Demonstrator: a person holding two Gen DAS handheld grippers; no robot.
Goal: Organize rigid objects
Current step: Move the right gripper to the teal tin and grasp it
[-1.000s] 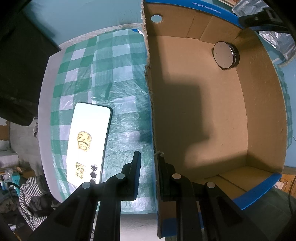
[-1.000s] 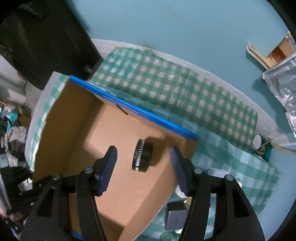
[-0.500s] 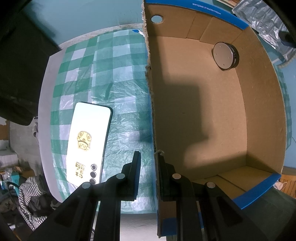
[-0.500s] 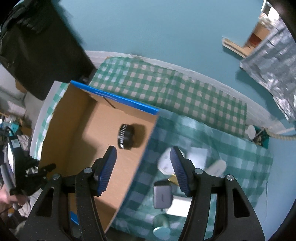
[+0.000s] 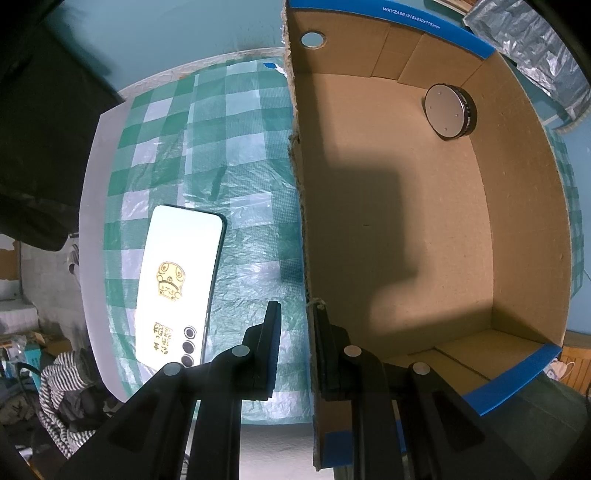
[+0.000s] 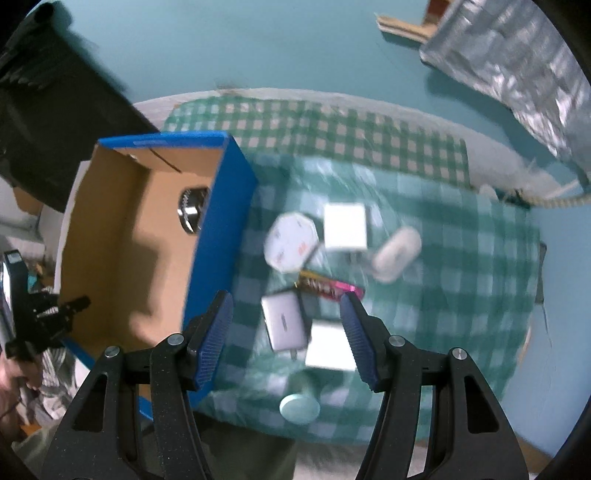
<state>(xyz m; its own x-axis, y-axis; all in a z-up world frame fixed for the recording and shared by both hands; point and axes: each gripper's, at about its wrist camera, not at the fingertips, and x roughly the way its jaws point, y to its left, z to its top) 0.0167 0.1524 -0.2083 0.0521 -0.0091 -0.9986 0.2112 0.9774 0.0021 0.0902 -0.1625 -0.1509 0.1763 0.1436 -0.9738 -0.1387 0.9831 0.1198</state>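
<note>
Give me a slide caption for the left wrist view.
Left claw clamps the cardboard box wall; a round disc sits inside.

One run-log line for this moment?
left fingers: pinching box wall | right gripper: open, empty, over table items | in box: round disc

Box rim print: white lettering "WXYZA08 (315x230x115)mm" on the blue-taped top edge of the brown cardboard box [image 5: 424, 23], far ahead of the left tongs.
Phone back: gold characters on the white phone [image 5: 177, 280] left of the left tongs, too small to read.
Wrapper: pink and gold packet [image 6: 328, 287] between the right tongs' tips, lettering blurred.
</note>
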